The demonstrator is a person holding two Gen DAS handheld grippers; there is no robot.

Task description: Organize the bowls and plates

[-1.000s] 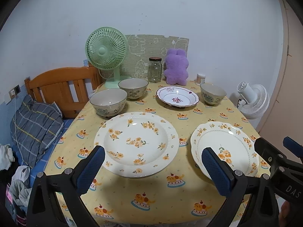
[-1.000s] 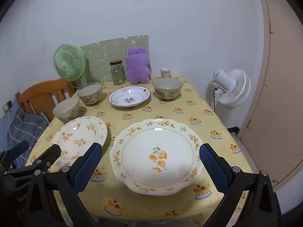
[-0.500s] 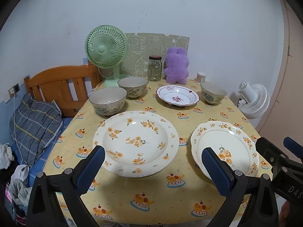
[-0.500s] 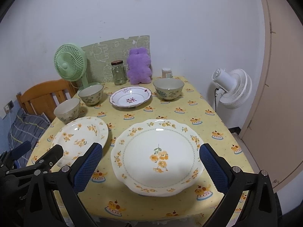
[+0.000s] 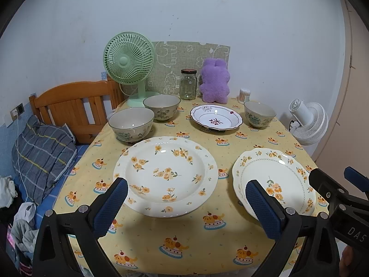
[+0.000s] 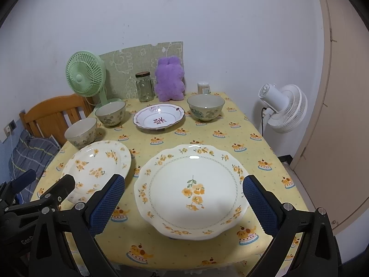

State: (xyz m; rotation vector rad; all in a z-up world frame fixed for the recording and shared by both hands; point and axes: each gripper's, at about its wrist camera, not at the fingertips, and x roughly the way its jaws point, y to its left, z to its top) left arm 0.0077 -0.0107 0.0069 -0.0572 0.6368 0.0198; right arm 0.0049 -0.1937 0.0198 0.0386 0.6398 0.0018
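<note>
- Nearest, the left gripper [image 5: 184, 207] is spread wide with nothing between its blue pads, poised above the near edge of the table [image 5: 207, 249] under its yellow cartoon-print cloth.
- The right gripper [image 6: 183, 204] is equally wide apart and holds nothing; its frame also shows at the right edge of the left wrist view.
- Framed by the left gripper lies the deep plate with scattered orange flowers [image 5: 166, 173], flat on the cloth.
- Just beside it, to the right, lies the scalloped plate with a single orange sprig [image 6: 191, 191], framed by the right gripper; the two plates are apart.
- Behind the deep plate sit two grey-green patterned bowls [image 5: 131, 123] [image 5: 162, 106], close together.
- Mid-table rests a white plate with purple trim [image 5: 216, 120], and right of it a third bowl [image 5: 260, 114].
- At the far edge stand a green desk fan [image 5: 128, 62], a glass jar [image 5: 188, 84], a purple plush toy [image 5: 214, 80] and a small toothpick holder [image 5: 244, 94].
- Off the table: a wooden bed frame [image 5: 69, 106] to the left, a white fan [image 6: 286, 108] to the right.
</note>
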